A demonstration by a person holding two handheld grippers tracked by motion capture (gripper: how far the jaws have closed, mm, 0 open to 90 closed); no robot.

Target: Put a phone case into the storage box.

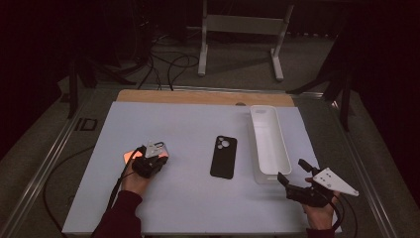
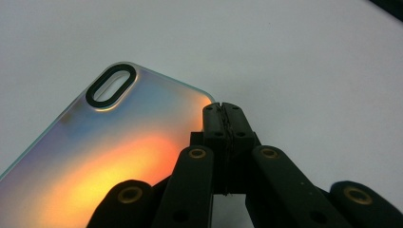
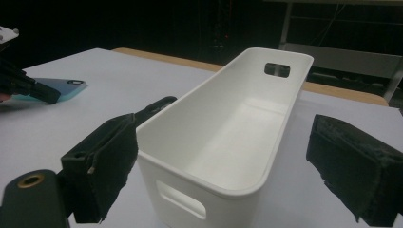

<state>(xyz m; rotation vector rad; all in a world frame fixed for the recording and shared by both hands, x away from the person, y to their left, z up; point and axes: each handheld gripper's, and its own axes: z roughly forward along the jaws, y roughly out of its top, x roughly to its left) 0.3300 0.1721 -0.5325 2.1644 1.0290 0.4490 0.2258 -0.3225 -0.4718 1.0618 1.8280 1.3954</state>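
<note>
An iridescent phone case (image 1: 130,155) (image 2: 119,142) lies flat on the white table at the left, glowing orange. My left gripper (image 1: 151,161) (image 2: 223,111) is shut, its tips down at the case's right edge beside the corner; I cannot tell whether they touch it. A black phone case (image 1: 223,156) lies camera-hole side up in the middle. A long white bin (image 1: 254,139) (image 3: 199,180) stands empty at the right. My right gripper (image 1: 290,169) (image 3: 228,166) is open, its pads (image 3: 102,166) apart on either side of the bin's near end and touching nothing.
The white mat (image 1: 188,208) covers a wooden table whose bare strip (image 1: 198,96) shows at the far edge. A metal stand (image 1: 240,29) and cables lie on the floor beyond. In the right gripper view the left gripper (image 3: 28,85) rests by the iridescent case (image 3: 66,88).
</note>
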